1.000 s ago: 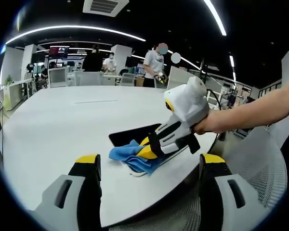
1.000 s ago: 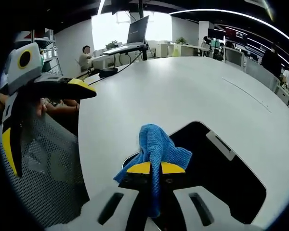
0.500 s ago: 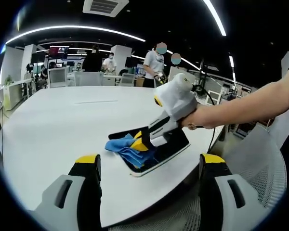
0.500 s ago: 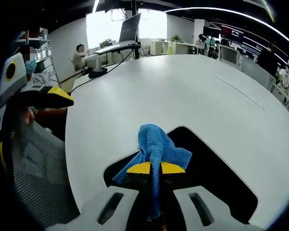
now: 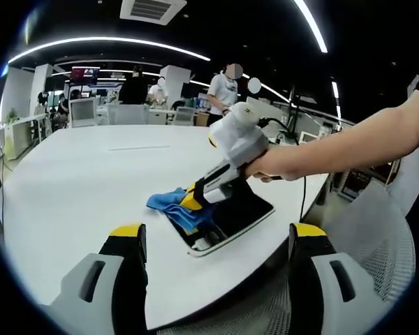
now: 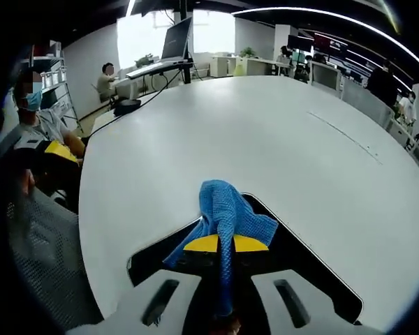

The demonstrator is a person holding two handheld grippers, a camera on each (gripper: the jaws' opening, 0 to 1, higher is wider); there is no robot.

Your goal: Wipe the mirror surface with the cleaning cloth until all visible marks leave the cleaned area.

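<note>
A dark rectangular mirror (image 5: 234, 214) with a pale rim lies near the front edge of the round white table (image 5: 77, 181). My right gripper (image 5: 190, 202) presses a blue cloth (image 5: 169, 202) onto the mirror's left end, held by a person's hand (image 5: 279, 164). In the right gripper view the gripper (image 6: 225, 243) is shut on the blue cloth (image 6: 227, 209), which hangs over the dark mirror (image 6: 300, 258). My left gripper (image 5: 216, 241) stands open low in its own view, in front of the table edge, with nothing between its fingers.
A grey mesh chair (image 5: 377, 237) stands at the right of the table. People stand among desks and monitors at the back (image 5: 223, 94). A seated person (image 6: 38, 125) shows at the left in the right gripper view. The white table (image 6: 265, 139) stretches bare beyond the mirror.
My right gripper has slid the blue cloth leftward along the mirror, from its near right part to its left end. The left gripper has stayed still.
</note>
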